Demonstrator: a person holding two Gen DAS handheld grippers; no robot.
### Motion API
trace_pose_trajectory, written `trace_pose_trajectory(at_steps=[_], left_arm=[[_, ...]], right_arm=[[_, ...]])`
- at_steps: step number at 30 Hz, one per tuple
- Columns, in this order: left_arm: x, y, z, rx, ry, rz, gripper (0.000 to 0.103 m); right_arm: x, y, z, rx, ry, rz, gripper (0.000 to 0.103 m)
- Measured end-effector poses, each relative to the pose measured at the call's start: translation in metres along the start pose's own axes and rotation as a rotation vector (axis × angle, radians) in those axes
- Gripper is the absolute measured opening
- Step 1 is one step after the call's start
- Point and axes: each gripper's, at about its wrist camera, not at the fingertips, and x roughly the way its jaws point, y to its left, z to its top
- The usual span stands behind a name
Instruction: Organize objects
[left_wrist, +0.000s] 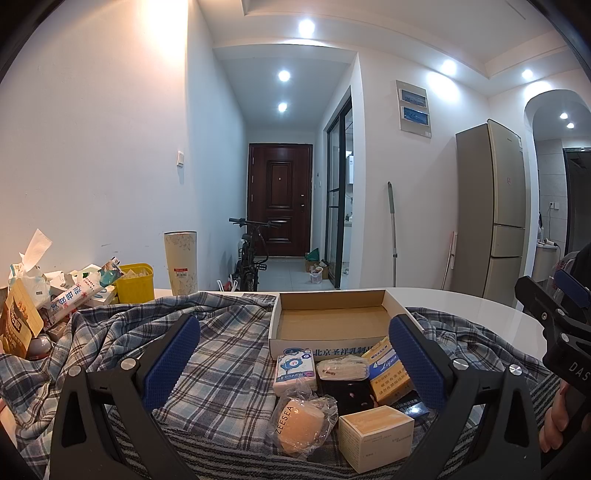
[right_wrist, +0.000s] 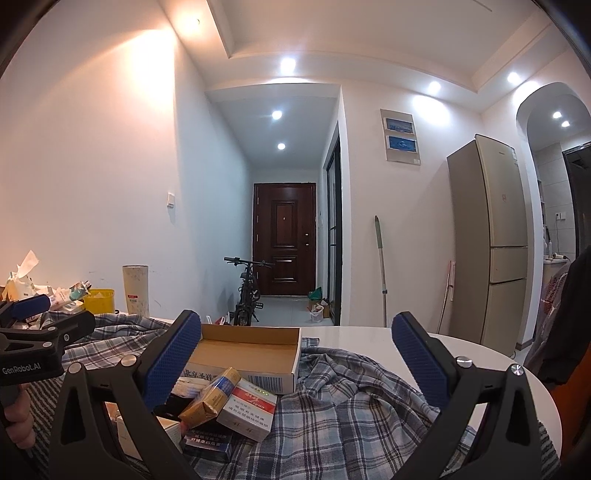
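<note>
Left gripper (left_wrist: 293, 363): I see its blue-padded fingers (left_wrist: 171, 363) spread wide apart, clamped on nothing; it tips slightly down over the pile.
Right gripper (right_wrist: 295, 363): fingers (right_wrist: 171, 363) likewise wide apart and empty, pointing level across the worktop.
Cardboard box (left_wrist: 332, 323): open, shallow, nothing visible inside; it sits just past my left fingertips and, in the right view, between the right fingers, nearer the left one.
Tissue pack (left_wrist: 295, 371): white with a blue cartoon, lying between the left fingers, touching the front wall of the box.
Yellow cigarette pack (left_wrist: 388, 369): tilted, just inside my left gripper's right finger; in the right view it leans on the red-and-white pack beside the left finger.
Red-and-white cigarette pack (right_wrist: 247, 408): flat on the cloth, between the right fingers, close to the left one.
ZEESEA sponge in wrap (left_wrist: 301, 424): near the base of the left fingers, beside the cream carton.
Cream carton (left_wrist: 375, 437): low between the left fingers, toward the right one.
Dark case (left_wrist: 349, 397): at the middle of the pile, partly covered.
Plaid cloth (left_wrist: 221, 369): spread under everything.
Worktop (left_wrist: 480, 314): white, round-edged, bare beyond the right finger.
Clutter (left_wrist: 55, 302): packets and a yellow tub (left_wrist: 135, 282), well outside the left finger.
Tall canister (left_wrist: 181, 262): upright beyond the cloth.
</note>
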Motion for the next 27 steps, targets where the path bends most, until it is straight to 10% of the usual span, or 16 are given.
trace_pose_trajectory(at_steps=[27], left_arm=[[0.0002, -0.0001, 0.0000, 0.000, 0.001, 0.001, 0.103]], right_arm=[[-0.0012, -0.0004, 0.0003, -0.003, -0.001, 0.015, 0.103]])
